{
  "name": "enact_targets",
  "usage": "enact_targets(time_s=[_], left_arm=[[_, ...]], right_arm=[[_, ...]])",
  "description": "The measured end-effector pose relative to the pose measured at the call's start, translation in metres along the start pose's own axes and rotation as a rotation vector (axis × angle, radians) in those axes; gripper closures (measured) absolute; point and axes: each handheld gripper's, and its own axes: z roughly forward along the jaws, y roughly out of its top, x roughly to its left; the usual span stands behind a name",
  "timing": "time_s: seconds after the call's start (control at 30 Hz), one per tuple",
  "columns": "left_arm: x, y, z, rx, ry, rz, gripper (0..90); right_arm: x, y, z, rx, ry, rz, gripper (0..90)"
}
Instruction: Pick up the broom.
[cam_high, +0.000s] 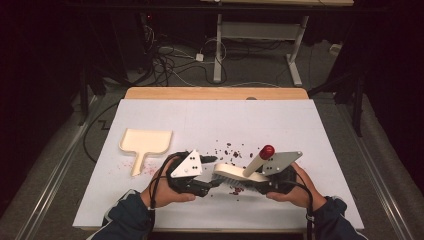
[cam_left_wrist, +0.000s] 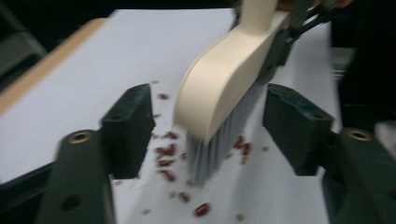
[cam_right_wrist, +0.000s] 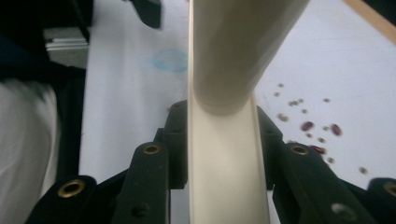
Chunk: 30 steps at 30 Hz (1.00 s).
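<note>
High view shows a white, matte table sheet (cam_high: 300, 125) with a pale wooden edge at twelve o'clock. A cream plastic dustpan (cam_high: 145, 142), flat and square-bodied with a short straight handle, lies at about nine o'clock, well apart from both hands. Small dark red beans (cam_high: 231, 150) and crumbs are scattered near the centre.

The right gripper (cam_high: 272, 181), at five o'clock, is clenched on a cream brush (cam_high: 239, 175); the right gripper view has its black jaws pressed against both sides of the smooth, flat brush body (cam_right_wrist: 226, 177). A rounded handle rises from it, ending in a glossy red knob (cam_high: 266, 151).

The left gripper (cam_left_wrist: 208, 133) stands released, its blocky black jaws wide apart. In the left gripper view the brush head (cam_left_wrist: 224, 84), a curved cream back over fine grey bristles, sits between them without touching either, bristle tips on the sheet among the oval, shiny beans (cam_left_wrist: 166, 150).
</note>
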Motion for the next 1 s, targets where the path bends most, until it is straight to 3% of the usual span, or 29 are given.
enact_targets(time_s=[0.07,0.3,0.33,0.37,0.5,0.73,0.9,1.0], left_arm=[[0.001,-0.004,-0.008,0.005,0.066,0.003,28.7],[0.011,-0.036,-0.040,0.020,0.242,-0.055,22.4],[0.011,-0.036,-0.040,0.020,0.242,-0.055,22.3],[0.013,-0.046,-0.048,0.040,0.286,-0.058,21.6],[0.019,-0.068,-0.059,0.064,0.351,-0.103,20.2],[0.016,-0.099,-0.069,0.121,0.386,-0.166,20.2],[0.006,-0.110,-0.072,0.174,0.380,-0.158,20.2],[0.002,-0.113,-0.075,0.174,0.376,-0.169,19.3]], right_arm=[[-0.003,-0.001,-0.004,-0.005,-0.031,0.017,67.1],[-0.018,-0.003,-0.022,-0.023,-0.170,0.097,67.1],[-0.020,-0.004,-0.024,-0.023,-0.188,0.107,67.1],[-0.022,-0.004,-0.026,-0.022,-0.210,0.116,67.1],[-0.029,-0.007,-0.033,-0.021,-0.276,0.153,67.1],[-0.044,-0.013,-0.041,-0.023,-0.364,0.191,67.2],[-0.053,-0.019,-0.044,-0.007,-0.424,0.216,67.2],[-0.058,-0.023,-0.044,0.008,-0.459,0.229,67.2]])
